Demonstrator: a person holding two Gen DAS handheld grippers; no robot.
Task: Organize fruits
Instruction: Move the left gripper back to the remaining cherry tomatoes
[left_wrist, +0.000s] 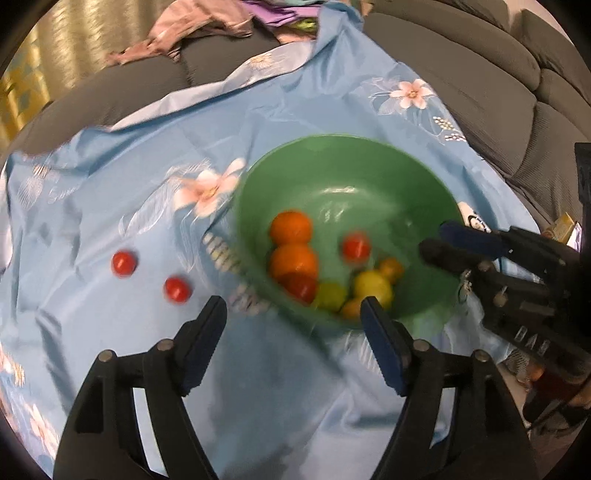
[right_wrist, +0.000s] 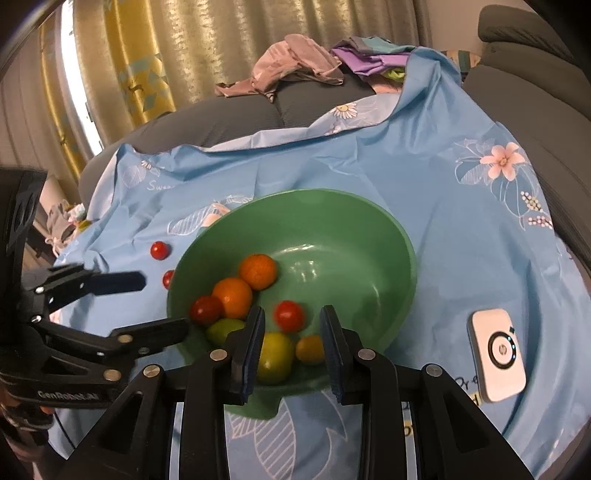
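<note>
A green bowl (left_wrist: 369, 162) (right_wrist: 369, 229) sits on a blue flowered cloth. It holds two oranges (left_wrist: 291, 226) (right_wrist: 258, 271), two red tomatoes (left_wrist: 355, 246) (right_wrist: 289, 315), and yellow-green fruits (left_wrist: 373, 286) (right_wrist: 274, 356). Two red tomatoes lie on the cloth left of the bowl (left_wrist: 123, 263) (right_wrist: 160, 250). My left gripper (left_wrist: 293, 314) is open and empty, just short of the bowl's near rim. My right gripper (right_wrist: 293, 317) is open and empty over the bowl's near edge; it also shows in the left wrist view (left_wrist: 437, 238).
A white HP device (right_wrist: 496, 356) lies on the cloth right of the bowl. The cloth (left_wrist: 147, 155) covers a grey sofa (left_wrist: 480, 74). Crumpled clothes (right_wrist: 295, 62) lie at the back. Curtains (right_wrist: 166, 55) hang behind.
</note>
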